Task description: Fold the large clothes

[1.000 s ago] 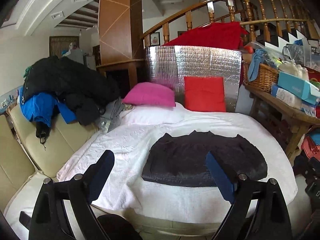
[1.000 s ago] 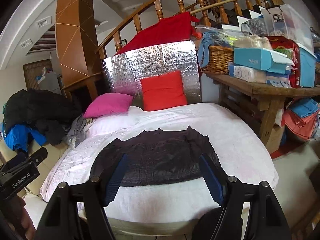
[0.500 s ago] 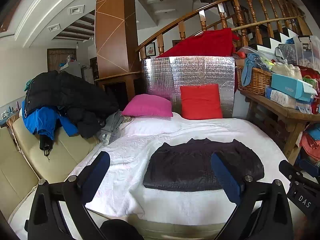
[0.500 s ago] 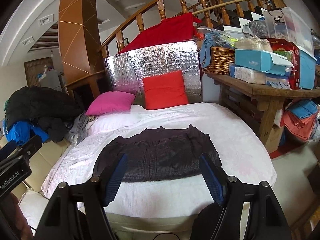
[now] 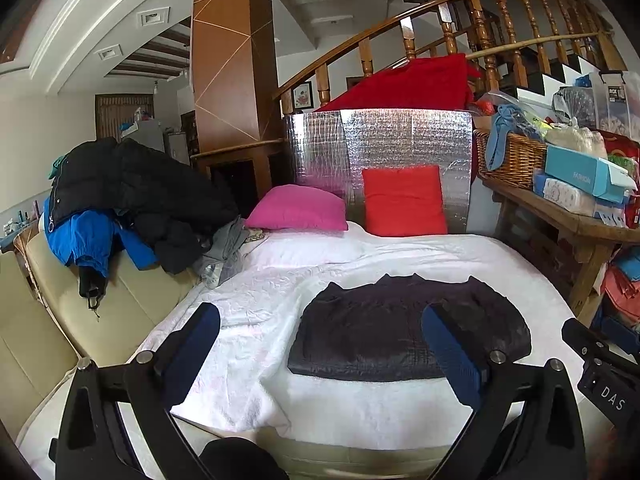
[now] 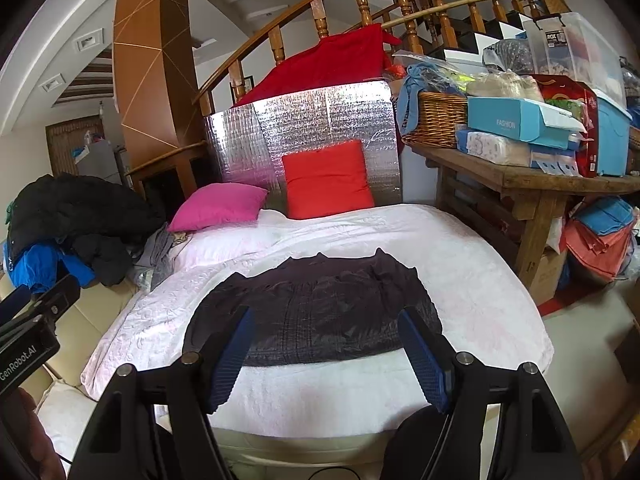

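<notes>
Distance is what matters: the dark quilted folded garment [image 5: 408, 332] lies flat on the white bedspread [image 5: 260, 320], long axis running left to right, ahead of and below both claws. The left claw [image 5: 320, 354] has just spread wider, empty; the right claw [image 6: 326, 354] hangs spread, empty, centred on the garment and nearer. The garment's near edge hides partly behind the blue pads, and its folded layers are hard to make out

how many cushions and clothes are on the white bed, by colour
pink cushion: 1
red cushion: 1
dark folded garment: 1
total: 3 on the white bed
</notes>
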{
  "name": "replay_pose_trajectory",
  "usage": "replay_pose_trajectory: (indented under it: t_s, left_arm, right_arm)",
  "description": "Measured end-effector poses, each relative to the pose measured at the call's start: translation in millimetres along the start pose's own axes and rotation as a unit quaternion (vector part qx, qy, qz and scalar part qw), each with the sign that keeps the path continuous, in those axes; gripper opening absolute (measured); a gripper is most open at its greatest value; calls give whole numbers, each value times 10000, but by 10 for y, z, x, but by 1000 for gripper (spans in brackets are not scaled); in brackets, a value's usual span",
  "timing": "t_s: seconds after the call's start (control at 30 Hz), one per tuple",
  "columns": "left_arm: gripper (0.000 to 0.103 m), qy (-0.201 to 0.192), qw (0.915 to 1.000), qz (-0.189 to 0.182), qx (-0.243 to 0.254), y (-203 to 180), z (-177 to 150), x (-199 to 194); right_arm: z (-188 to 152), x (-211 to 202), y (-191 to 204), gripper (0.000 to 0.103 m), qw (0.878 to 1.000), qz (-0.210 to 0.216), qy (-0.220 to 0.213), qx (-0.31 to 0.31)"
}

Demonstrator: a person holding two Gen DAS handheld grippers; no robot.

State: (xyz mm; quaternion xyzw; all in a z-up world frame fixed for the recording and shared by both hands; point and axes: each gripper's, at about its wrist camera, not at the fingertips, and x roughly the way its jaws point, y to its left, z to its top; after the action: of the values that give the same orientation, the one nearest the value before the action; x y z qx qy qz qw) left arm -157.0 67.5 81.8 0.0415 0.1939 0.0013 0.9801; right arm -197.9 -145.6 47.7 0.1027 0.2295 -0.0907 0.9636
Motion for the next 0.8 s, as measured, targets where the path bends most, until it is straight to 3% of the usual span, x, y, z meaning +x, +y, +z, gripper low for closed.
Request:
replay_pose_trajectory:
  t_s: [0.8]
  left_arm:
    - [101, 71, 10000, 43, -28, 13, -54, 42]
  right_arm:
    - [-33, 73, 9, 77, 10000, -4, 77, 31]
